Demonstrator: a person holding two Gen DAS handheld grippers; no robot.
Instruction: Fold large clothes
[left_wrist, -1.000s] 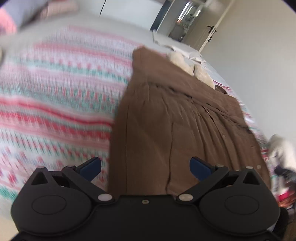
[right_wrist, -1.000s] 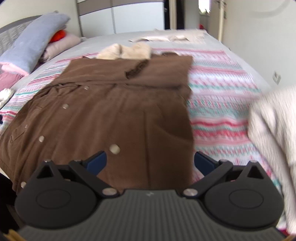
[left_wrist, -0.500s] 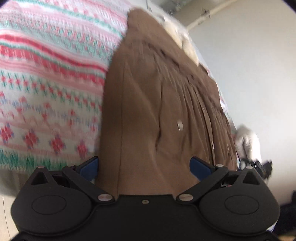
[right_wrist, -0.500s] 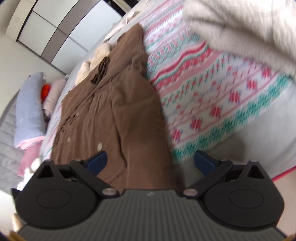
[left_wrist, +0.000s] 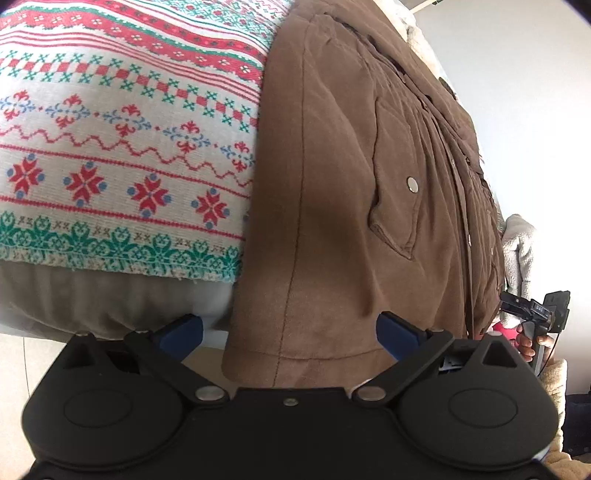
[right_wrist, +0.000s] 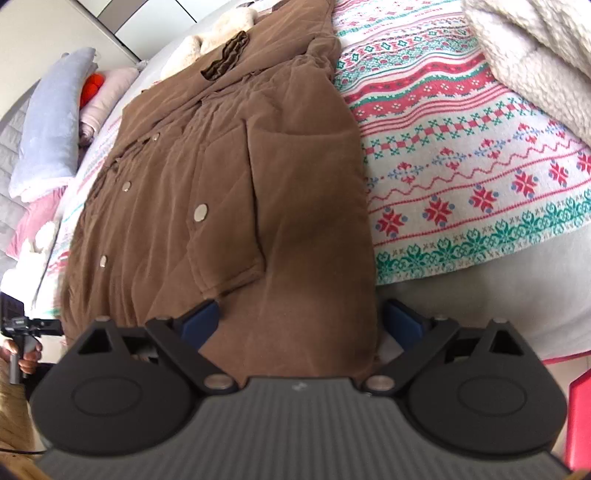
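The brown padded snap-button coat (right_wrist: 236, 177) lies on the red-and-green patterned knit blanket (right_wrist: 461, 155) on the bed, its hem between the right gripper's fingers (right_wrist: 201, 325), blanket beyond the right finger

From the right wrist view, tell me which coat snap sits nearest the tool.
The lowest snap on the brown coat, along the front placket. The pocket snap and the upper placket snaps sit farther from the right tool.

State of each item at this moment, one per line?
Coat: spread flat, fastened, hem hanging over the bed edge.
Pocket flap: snapped shut.
Blanket: spread under the coat.
Left gripper: open, fingers either side of the hem corner, not clamped.
Right gripper: open, fingers either side of the other hem corner, not clamped.
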